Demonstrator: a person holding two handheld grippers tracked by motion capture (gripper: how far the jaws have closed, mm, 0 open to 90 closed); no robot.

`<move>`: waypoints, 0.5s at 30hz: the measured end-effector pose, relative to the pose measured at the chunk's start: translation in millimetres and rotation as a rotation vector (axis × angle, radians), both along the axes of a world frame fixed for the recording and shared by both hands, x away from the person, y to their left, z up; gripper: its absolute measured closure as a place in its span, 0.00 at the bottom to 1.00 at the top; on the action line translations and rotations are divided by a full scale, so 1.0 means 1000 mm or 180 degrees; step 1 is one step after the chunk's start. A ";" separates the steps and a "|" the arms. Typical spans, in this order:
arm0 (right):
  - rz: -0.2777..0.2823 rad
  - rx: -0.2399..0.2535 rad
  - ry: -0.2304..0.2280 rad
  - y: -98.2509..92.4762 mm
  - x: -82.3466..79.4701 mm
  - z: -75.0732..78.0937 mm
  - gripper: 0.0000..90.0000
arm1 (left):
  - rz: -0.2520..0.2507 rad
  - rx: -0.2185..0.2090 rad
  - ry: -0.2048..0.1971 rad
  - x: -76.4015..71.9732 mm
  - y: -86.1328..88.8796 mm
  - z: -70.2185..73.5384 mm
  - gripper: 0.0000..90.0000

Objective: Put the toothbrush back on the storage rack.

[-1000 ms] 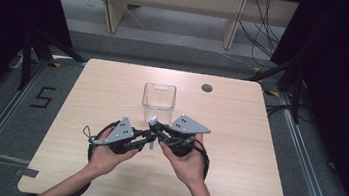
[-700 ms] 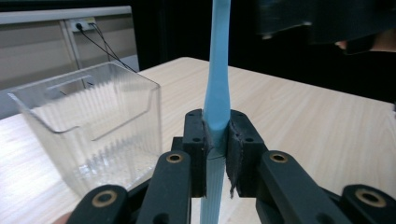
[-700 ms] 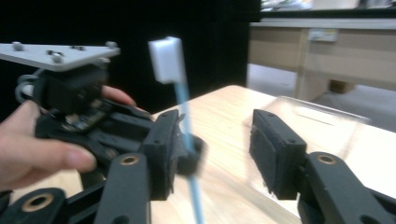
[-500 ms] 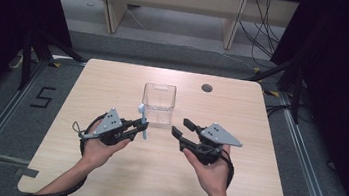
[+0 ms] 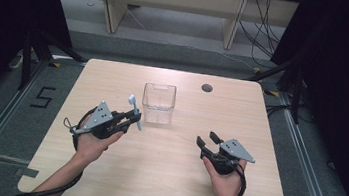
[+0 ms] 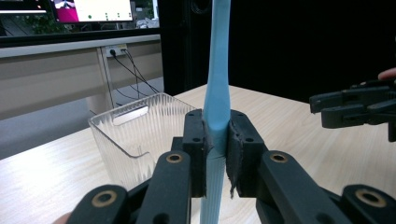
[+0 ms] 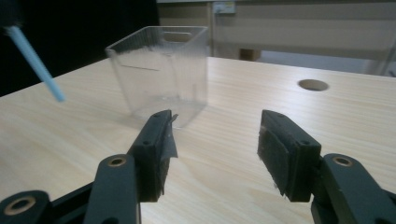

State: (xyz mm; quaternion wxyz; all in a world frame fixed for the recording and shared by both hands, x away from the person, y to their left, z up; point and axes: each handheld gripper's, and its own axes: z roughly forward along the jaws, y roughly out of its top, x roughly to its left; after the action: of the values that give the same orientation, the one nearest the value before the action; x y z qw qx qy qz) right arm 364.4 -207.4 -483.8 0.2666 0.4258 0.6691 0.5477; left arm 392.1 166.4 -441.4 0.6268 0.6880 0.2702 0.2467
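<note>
Blue toothbrush [image 6: 216, 93] clamped in left gripper [image 5: 129, 118] — right gripper [image 5: 209, 139] gapes, holding nothing.

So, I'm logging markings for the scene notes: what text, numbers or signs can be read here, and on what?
"5": black figure on the floor left of the table.
Monitor behind, in the left gripper view: colored blocks, text too blurred to read.
Nothing else readable.

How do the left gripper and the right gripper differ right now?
The left gripper is shut on a light blue toothbrush; the right gripper is open and holds nothing. The left sits close beside the clear plastic container; the right is farther off. Both are hand-held, black-jawed.
</note>
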 end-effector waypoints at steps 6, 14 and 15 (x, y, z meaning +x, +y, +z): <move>-0.0094 -0.0038 -0.0047 -0.007 -0.001 -0.007 0.51 | 0.0014 -0.0008 -0.0012 0.005 0.003 0.005 0.87; -0.0102 -0.0083 -0.0160 -0.008 -0.001 -0.014 0.50 | 0.0028 -0.0039 -0.0095 0.015 0.003 0.014 0.87; -0.0108 -0.0037 -0.0140 -0.007 -0.002 -0.015 0.50 | 0.0042 -0.0023 -0.0092 0.015 0.003 0.016 0.87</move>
State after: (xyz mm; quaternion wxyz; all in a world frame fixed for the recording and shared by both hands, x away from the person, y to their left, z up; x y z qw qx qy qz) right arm 362.3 -214.4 -498.6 0.2930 0.4235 0.6589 0.5484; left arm 407.2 169.9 -425.7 0.6314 0.6803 0.2665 0.2598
